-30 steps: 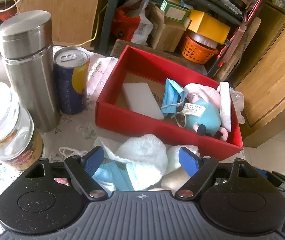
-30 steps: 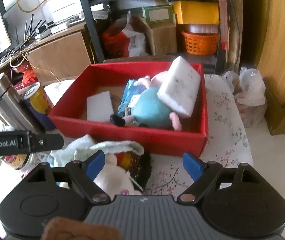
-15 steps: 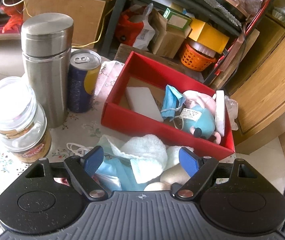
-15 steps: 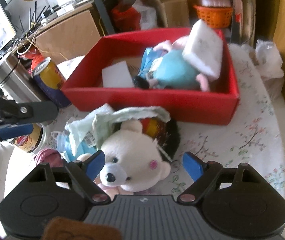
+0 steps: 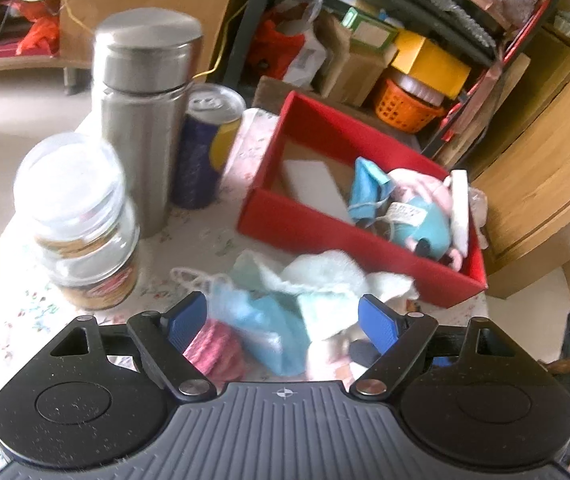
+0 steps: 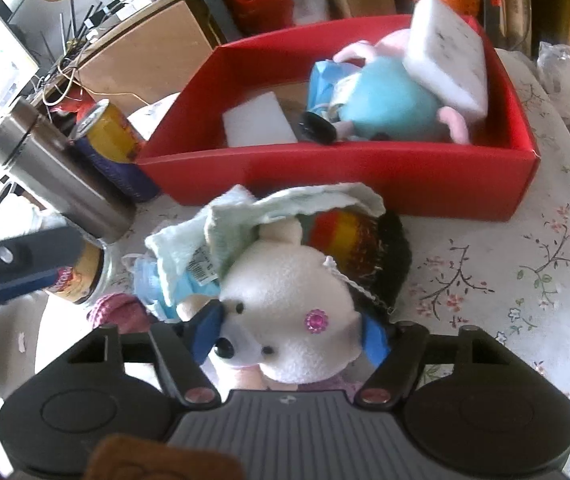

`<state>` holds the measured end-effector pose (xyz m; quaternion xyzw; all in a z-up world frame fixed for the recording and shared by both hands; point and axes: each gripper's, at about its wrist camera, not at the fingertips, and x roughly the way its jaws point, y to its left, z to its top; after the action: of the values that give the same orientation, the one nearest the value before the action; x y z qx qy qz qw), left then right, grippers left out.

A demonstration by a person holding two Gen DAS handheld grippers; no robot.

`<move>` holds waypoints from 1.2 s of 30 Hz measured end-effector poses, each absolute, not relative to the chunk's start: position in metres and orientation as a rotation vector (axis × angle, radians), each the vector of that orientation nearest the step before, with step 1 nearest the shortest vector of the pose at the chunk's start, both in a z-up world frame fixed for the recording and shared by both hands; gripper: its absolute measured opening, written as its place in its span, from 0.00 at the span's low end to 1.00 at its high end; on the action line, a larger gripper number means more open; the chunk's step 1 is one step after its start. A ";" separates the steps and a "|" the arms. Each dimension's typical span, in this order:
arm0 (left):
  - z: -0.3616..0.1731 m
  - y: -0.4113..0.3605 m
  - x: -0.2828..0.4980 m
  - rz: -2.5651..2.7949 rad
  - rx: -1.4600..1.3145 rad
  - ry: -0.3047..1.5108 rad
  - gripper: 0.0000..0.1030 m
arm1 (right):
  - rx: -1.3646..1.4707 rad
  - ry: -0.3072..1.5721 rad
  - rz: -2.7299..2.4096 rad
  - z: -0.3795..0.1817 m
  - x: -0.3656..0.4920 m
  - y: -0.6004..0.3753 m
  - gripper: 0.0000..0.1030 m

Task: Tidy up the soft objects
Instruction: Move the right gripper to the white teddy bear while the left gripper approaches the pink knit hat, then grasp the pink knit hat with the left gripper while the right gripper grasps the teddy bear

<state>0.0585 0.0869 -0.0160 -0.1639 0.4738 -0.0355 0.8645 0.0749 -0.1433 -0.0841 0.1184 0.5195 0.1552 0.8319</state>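
A red box (image 6: 365, 176) (image 5: 349, 240) on the flowered table holds a blue and pink plush toy (image 6: 389, 108), white sponges (image 6: 445, 56) and a blue face mask (image 5: 365, 192). In front of it lies a pile: a white plush bear (image 6: 289, 320), a pale towel (image 6: 277, 212) (image 5: 325, 280), a striped knit hat (image 6: 357, 248), blue masks (image 5: 269, 328) and a pink knit piece (image 5: 213, 352). My right gripper (image 6: 291, 334) has its blue pads against both sides of the bear's head. My left gripper (image 5: 283, 322) is open above the pile.
A steel flask (image 5: 145, 120), a blue and yellow can (image 5: 205, 148) and a glass jar (image 5: 81, 220) stand left of the box. Shelves with boxes and an orange basket (image 5: 409, 108) stand behind. A wooden cabinet (image 5: 545, 160) is at the right.
My right gripper has moved down and narrowed around the bear's head. My left gripper has pulled back and stays open.
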 end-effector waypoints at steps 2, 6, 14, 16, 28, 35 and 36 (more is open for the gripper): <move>-0.018 0.091 0.056 -0.058 -0.337 1.010 0.80 | 0.257 1.102 0.341 -0.082 0.075 -0.142 0.38; -0.035 0.097 0.057 0.012 -0.290 1.073 0.80 | 0.281 1.097 0.357 -0.077 0.072 -0.145 0.37; -0.070 0.095 0.066 0.042 -0.286 1.166 0.75 | 0.304 1.098 0.373 -0.070 0.070 -0.151 0.37; -0.077 0.096 0.068 0.070 -0.274 1.179 0.72 | 0.311 1.105 0.370 -0.071 0.069 -0.154 0.37; -0.083 0.101 0.070 0.140 -0.257 1.185 0.41 | 0.316 1.105 0.384 -0.068 0.067 -0.157 0.37; -0.073 0.091 0.061 0.090 -0.270 1.182 0.41 | 0.304 1.101 0.378 -0.065 0.063 -0.157 0.37; -0.071 0.089 0.059 0.080 -0.276 1.180 0.41 | 0.303 1.101 0.377 -0.065 0.061 -0.158 0.37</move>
<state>0.0591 0.0891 -0.0709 -0.1299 0.5545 0.0376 0.8211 0.0614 -0.1581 -0.0650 0.1427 0.5179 0.1773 0.8246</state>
